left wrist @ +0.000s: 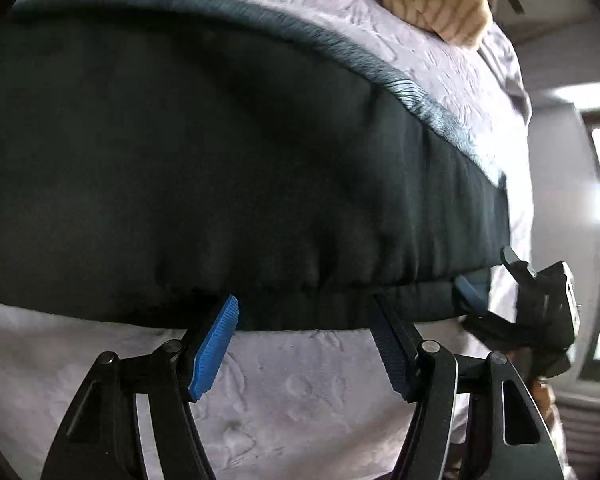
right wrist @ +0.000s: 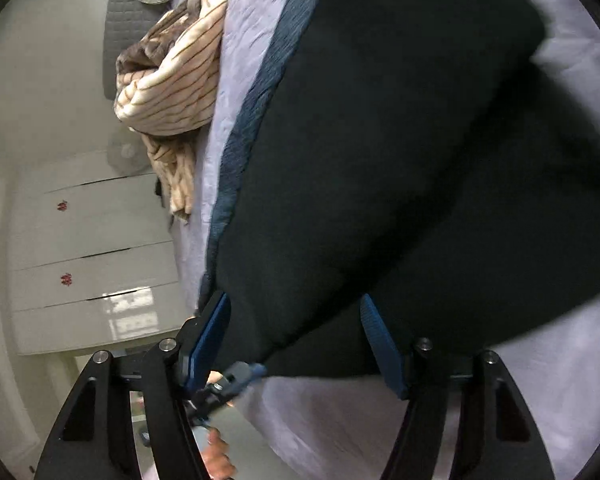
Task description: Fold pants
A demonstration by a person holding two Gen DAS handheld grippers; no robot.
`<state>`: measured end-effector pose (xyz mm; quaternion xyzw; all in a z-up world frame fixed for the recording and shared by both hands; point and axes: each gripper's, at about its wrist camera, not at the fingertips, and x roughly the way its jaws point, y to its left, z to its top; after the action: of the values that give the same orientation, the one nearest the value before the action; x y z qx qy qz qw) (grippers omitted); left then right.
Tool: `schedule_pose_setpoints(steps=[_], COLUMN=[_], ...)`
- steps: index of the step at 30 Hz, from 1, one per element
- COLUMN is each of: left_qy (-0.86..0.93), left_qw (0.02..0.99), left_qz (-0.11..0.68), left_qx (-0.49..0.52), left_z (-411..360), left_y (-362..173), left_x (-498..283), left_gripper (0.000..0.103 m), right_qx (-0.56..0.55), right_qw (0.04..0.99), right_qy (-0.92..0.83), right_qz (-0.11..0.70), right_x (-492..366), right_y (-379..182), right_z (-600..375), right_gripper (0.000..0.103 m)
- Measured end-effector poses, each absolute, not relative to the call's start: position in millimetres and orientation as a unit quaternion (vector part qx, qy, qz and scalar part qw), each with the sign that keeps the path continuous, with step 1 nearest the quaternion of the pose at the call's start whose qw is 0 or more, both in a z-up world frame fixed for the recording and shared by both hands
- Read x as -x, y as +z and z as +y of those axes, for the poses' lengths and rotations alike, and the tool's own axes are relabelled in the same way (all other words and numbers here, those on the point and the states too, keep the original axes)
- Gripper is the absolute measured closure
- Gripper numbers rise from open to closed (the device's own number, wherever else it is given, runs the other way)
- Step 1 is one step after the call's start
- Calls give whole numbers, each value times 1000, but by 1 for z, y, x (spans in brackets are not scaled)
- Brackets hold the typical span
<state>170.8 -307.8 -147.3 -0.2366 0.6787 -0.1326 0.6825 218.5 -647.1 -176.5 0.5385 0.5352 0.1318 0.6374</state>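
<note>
Bed (left wrist: 300,392) with lilac quilted cover; striped blanket (right wrist: 172,92) far ahead-left of right tongs (right wrist: 296,340), white drawers (right wrist: 88,256) on their left. Black pants (left wrist: 204,168) lie flat ahead of both tongs, waistband nearest left tongs (left wrist: 304,344), long axis crosswise. Both tongs gape wide, holding nothing.

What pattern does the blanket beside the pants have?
Cream with thin brown stripes, clearest in the right wrist view.
</note>
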Motion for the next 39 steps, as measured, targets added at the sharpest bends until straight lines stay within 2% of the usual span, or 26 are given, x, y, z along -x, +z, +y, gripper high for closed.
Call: schedule_pose_setpoints(steps=[5,6,7,8,9,11,12,14,17,20,23,24,25,26,27,28,31,33,34,35,36,39], left_qy=[-146,-150,-153,-155,-154,-152,-155,-165,-175,-149,-134,-138,-141,-145,-149,-149,-144,-133,-130,-124,-115,-98], left_qw=[662,657,656,657,658,663,669,683,711,722,723,726,729,732,739,744,762,770,770,769,767,763], left_qz=[665,661,658,656,654,648,641,635,629,652,667,664,663,660,654,649,629,620,622,624,629,638], left_qx=[314,329,336,337,338,344,342,320,262,177,120,112,99,85,66,58,62,63,61,58,51,31], left_z=[-304,-302,-302,-302,-301,-297,-295,-291,-288,-290,-290,-291,-292,-293,-294,-294,-290,-287,-287,-286,-289,-285], left_y=[-160,-160,-159,-159,-158,-154,-149,-137,-117,-130,-139,-134,-130,-125,-116,-110,-93,-89,-91,-93,-95,-99], left_x=[-172,-175,-175,-175,-179,-179,-179,-179,-170,-160,-147,-145,-143,-142,-141,-141,-155,-165,-168,-171,-172,-160], left_gripper=[35,35,35,35,35,39,50,55,55,55,55,55,55,55,55,55,39,38,38,38,38,38], right_qx=[-518,-517,-517,-520,-530,-546,-549,-548,-526,-443,-493,-493,-478,-460,-447,-430,-448,-475,-489,-509,-522,-505], right_qw=[640,640,635,631,627,629,631,640,652,668,625,626,637,653,665,688,704,697,686,673,661,665], right_qy=[143,141,132,129,123,127,132,144,139,104,101,101,102,100,90,64,-1,-48,-74,-84,-89,-91], right_qz=[549,551,558,561,557,538,532,519,528,589,597,596,596,594,591,580,552,536,534,530,532,543], right_x=[-234,-235,-237,-235,-233,-225,-223,-214,-193,-185,-175,-172,-168,-162,-161,-153,-141,-138,-139,-140,-139,-135], right_y=[-173,-173,-175,-177,-176,-166,-160,-143,-133,-156,-177,-172,-161,-148,-140,-127,-116,-121,-129,-140,-151,-154], right_z=[-620,-617,-614,-615,-616,-618,-618,-616,-610,-605,-618,-624,-631,-640,-647,-663,-707,-736,-745,-752,-757,-757], right_gripper=[34,48,75,89,94,94,94,94,94,89,87,79,65,55,40,39,39,45,67,83,91,91])
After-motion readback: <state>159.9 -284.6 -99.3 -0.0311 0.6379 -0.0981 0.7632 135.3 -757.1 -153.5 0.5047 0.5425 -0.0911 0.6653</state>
